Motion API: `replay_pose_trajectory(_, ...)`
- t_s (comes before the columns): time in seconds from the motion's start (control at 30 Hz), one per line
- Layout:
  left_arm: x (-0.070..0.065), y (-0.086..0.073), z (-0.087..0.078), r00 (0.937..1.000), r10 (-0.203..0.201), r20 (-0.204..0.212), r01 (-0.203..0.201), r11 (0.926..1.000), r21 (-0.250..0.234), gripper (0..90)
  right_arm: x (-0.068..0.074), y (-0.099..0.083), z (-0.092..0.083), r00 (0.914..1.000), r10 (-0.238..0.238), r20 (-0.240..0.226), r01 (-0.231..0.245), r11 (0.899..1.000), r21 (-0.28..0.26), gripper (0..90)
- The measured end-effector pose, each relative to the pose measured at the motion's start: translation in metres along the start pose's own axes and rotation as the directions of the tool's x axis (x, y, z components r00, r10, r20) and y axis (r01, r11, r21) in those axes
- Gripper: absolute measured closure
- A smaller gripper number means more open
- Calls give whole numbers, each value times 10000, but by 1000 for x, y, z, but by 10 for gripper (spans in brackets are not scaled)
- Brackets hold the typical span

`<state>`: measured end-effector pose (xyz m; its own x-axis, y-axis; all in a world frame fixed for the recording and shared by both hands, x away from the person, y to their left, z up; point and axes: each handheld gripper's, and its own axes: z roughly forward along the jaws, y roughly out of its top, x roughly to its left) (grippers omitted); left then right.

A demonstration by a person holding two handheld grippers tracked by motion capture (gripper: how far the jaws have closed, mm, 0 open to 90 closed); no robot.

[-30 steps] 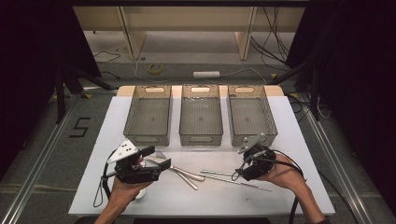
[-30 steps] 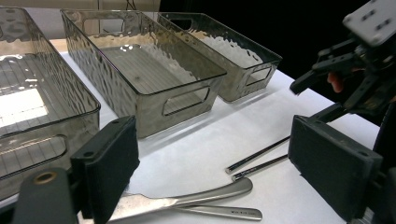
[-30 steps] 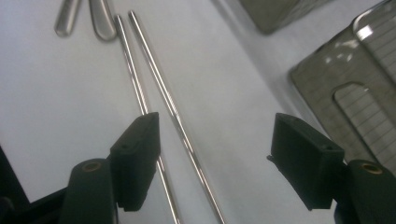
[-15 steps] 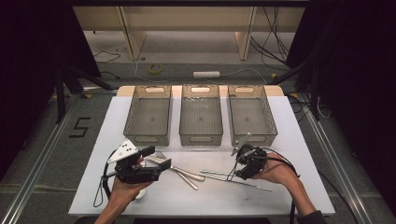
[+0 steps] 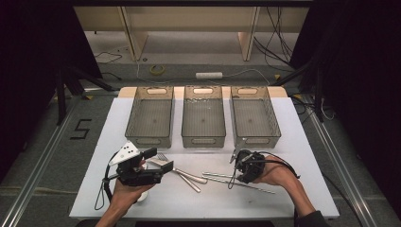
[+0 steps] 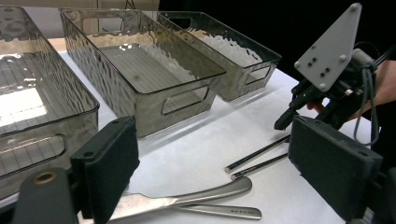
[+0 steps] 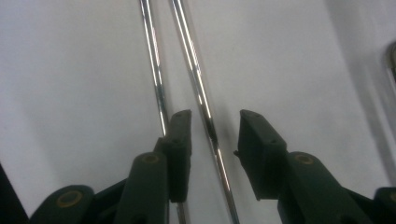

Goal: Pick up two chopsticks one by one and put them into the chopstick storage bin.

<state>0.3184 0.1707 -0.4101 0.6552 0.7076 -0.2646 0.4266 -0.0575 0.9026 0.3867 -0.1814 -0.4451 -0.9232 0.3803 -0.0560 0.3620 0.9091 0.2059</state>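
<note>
Between our right gripper's [image 7: 212,123] jaws, which have just been closing, lies one metal chopstick [image 7: 201,98], not yet pinched; its twin [image 7: 156,84] runs just left of them. At near left our left gripper [image 5: 158,161] gapes open over the fork [image 6: 187,199], three bins [image 5: 203,118] beyond.

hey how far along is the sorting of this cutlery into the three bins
Nothing looks done: all three bins are empty. In hand: the right gripper, jaws just closing, straddles one metal chopstick without pressing on it; the other chopstick lies just outside. The left gripper hangs open over the fork and a second utensil's handle. Left: grip and bin every piece.
</note>
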Motion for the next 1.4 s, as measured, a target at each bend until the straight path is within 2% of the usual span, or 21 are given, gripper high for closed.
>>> replay_pose_trajectory(0.1,0,0,0,10000,-10,-1,10,10000,-3,156,-1,1,4,10000,60,-37,-59,9998,170,708)
replay_pose_trajectory(0.17,0,0,0,10000,-10,-2,10,10000,-3,156,-2,2,5,9998,-203,-65,205,9990,393,726)
replay_pose_trajectory(0.2,0,0,0,10000,-10,-1,10,10000,1,156,-1,2,7,9999,-38,-122,42,9994,344,746)
replay_pose_trajectory(0.3,0,0,0,10000,16,-4,-16,10000,-11,156,-1,3,8,9999,-29,-159,36,9989,464,761)
replay_pose_trajectory(0.33,0,0,0,10000,-4,-4,4,10000,-3,156,-2,2,9,9997,-195,-132,202,9985,517,769)
replay_pose_trajectory(0.43,0,0,0,10000,17,-7,-17,10000,-8,157,-3,2,9,9995,-209,-228,223,9980,596,792)
replay_pose_trajectory(0.83,0,0,0,10000,13,-17,-13,10000,-7,157,-4,6,11,9991,-263,-332,290,9959,856,810)
replay_pose_trajectory(1.03,0,0,0,10000,3,-23,-3,10000,-12,156,-1,11,12,9982,-548,-252,575,9909,1216,822)
replay_pose_trajectory(1.1,0,0,0,10000,17,-12,-17,10000,-7,157,-1,11,12,9986,-459,-276,490,9916,1200,825)
replay_pose_trajectory(1.4,-1,0,0,10000,21,-29,-21,10000,-3,156,-2,11,12,9972,-645,-386,688,9900,1230,864)
